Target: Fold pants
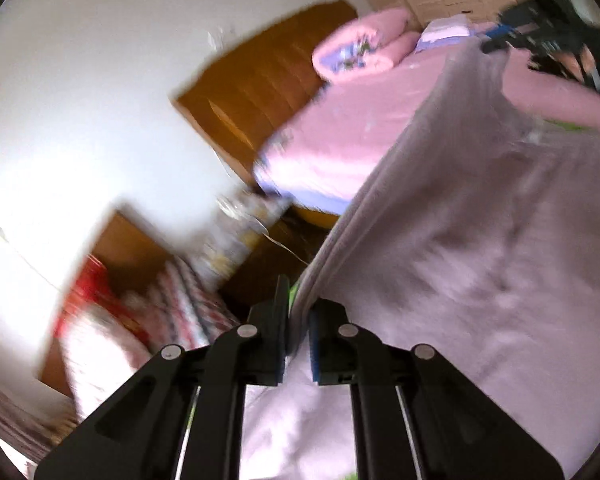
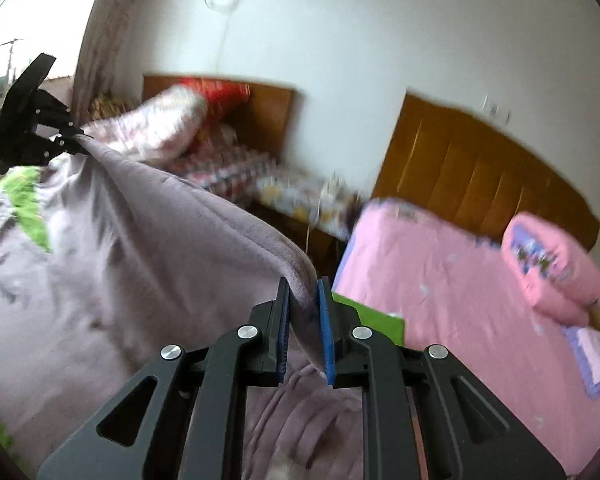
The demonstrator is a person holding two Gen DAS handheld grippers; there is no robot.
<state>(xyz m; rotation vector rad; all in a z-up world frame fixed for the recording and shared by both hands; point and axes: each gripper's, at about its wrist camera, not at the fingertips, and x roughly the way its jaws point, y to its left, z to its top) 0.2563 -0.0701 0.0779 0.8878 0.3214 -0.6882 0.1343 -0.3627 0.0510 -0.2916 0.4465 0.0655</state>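
The mauve pants (image 1: 480, 264) hang stretched between both grippers, lifted above a green surface. My left gripper (image 1: 298, 316) is shut on one corner of the pants edge. My right gripper (image 2: 304, 304) is shut on the other corner of the pants (image 2: 140, 248), its blue pads pinching the cloth. In the left wrist view the right gripper (image 1: 496, 44) shows far off at the top right, holding the cloth. In the right wrist view the left gripper (image 2: 78, 136) shows at the upper left, holding the cloth. Both views are motion-blurred.
A bed with a pink sheet (image 2: 460, 300) and a rolled pink quilt (image 2: 552, 272) stands by a wooden headboard (image 2: 480, 168). A second bed with a patterned quilt (image 2: 168, 124) lies beyond. A cluttered nightstand (image 2: 308, 200) stands between them. A green cover (image 2: 24, 196) lies under the pants.
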